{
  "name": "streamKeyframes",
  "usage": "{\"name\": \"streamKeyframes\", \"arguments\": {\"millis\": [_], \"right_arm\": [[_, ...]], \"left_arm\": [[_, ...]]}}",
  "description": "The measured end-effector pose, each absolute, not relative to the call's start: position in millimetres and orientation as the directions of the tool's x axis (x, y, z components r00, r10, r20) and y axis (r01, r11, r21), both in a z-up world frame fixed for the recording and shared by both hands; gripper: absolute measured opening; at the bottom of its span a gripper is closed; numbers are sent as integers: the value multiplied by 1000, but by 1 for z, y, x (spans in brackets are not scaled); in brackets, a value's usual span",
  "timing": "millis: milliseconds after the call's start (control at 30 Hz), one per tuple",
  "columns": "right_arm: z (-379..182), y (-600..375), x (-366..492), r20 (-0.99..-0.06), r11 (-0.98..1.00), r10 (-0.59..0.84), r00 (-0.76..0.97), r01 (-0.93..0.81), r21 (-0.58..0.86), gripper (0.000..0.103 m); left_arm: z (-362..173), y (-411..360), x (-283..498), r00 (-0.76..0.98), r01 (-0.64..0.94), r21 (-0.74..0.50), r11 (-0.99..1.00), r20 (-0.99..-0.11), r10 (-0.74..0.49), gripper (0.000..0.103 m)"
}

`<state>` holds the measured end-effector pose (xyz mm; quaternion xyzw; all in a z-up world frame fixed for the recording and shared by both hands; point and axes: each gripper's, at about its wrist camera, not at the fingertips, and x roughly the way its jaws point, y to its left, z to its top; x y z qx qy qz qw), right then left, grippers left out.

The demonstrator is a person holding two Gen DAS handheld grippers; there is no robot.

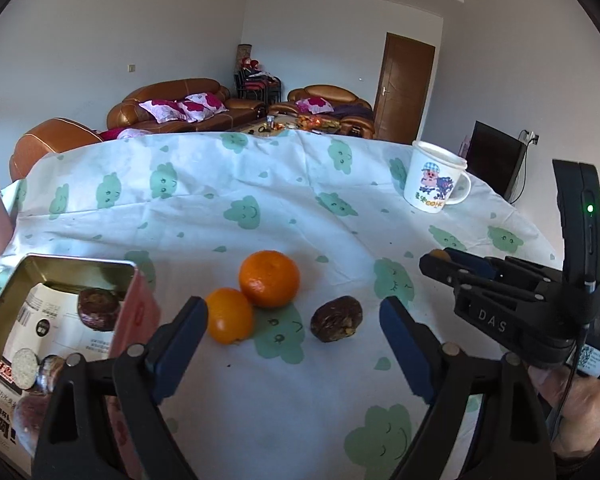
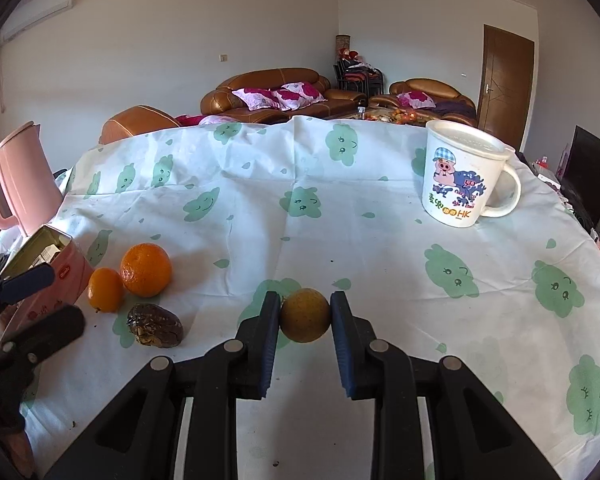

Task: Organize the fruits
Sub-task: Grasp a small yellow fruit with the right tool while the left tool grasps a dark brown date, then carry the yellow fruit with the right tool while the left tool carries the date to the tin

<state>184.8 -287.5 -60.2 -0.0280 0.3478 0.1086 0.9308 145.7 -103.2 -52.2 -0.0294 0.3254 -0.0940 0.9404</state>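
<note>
A large orange (image 1: 269, 278), a smaller orange (image 1: 228, 314) and a dark wrinkled fruit (image 1: 336, 319) lie close together on the cloud-print tablecloth (image 1: 260, 184). My left gripper (image 1: 294, 308) stands open just short of them, with nothing between its pads. In the right wrist view my right gripper (image 2: 305, 300) is shut on a small yellow-brown round fruit (image 2: 305, 315) just above the cloth. The same three fruits show there at the left: large orange (image 2: 145, 269), small orange (image 2: 105, 289), dark fruit (image 2: 155, 325). The right gripper (image 1: 440, 258) shows at the right of the left wrist view.
An open pink tin (image 1: 80, 264) at the left holds another dark fruit (image 1: 99, 308) on printed paper. A white cartoon mug (image 2: 460, 176) stands at the back right. A pink kettle (image 2: 16, 176) stands behind the tin (image 2: 40, 236). The left gripper (image 2: 48, 300) reaches in beside the tin.
</note>
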Motion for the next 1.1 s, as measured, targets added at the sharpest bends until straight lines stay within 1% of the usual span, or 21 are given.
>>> {"name": "streamKeyframes", "arguments": {"millis": [133,167,200,233,300,333,367,433,533,700,800,1100], "right_arm": [[-61,-292,184,-648,976,191,737,-215,44,27],[-61,-292,184,-647,976,191,738,-212,47,27],[-60,-292,184,-646,976,191,739,-212,46,27],[-60,-292,183,-645,976,191,740,-214,44,27],[-60,-292,184,-646,976,190,739,-212,43,27],[-61,-292,184,-647,977,190,739,-211,46,27],[-61,-293,184,-647,977,190,739,-208,50,28],[-61,-295,184,-646,977,195,738,-206,59,28],[-60,-297,184,-640,976,201,741,-206,68,27],[-58,-298,180,-625,976,203,754,-208,66,28],[-57,-299,179,-616,975,208,760,-208,73,28],[-51,-301,172,-579,971,231,782,-227,80,27]], "left_arm": [[-62,-128,160,738,192,-85,978,-645,-201,83],[-63,-131,163,728,200,-94,975,-652,-212,79],[-64,-134,166,722,207,-98,973,-656,-220,72],[-65,-139,170,711,219,-85,972,-669,-219,70],[-73,-144,180,674,221,-70,973,-710,-204,61],[-75,-143,183,657,222,-84,971,-724,-213,56],[-77,-142,186,644,225,-95,970,-733,-221,46],[-83,-142,189,617,231,-115,966,-750,-237,39],[-82,-141,188,625,223,-124,967,-743,-239,38],[-69,-151,174,702,229,-32,973,-687,-188,38],[-63,-153,167,737,227,0,974,-654,-172,38],[-53,-139,159,790,188,-33,982,-589,-171,38]]}}
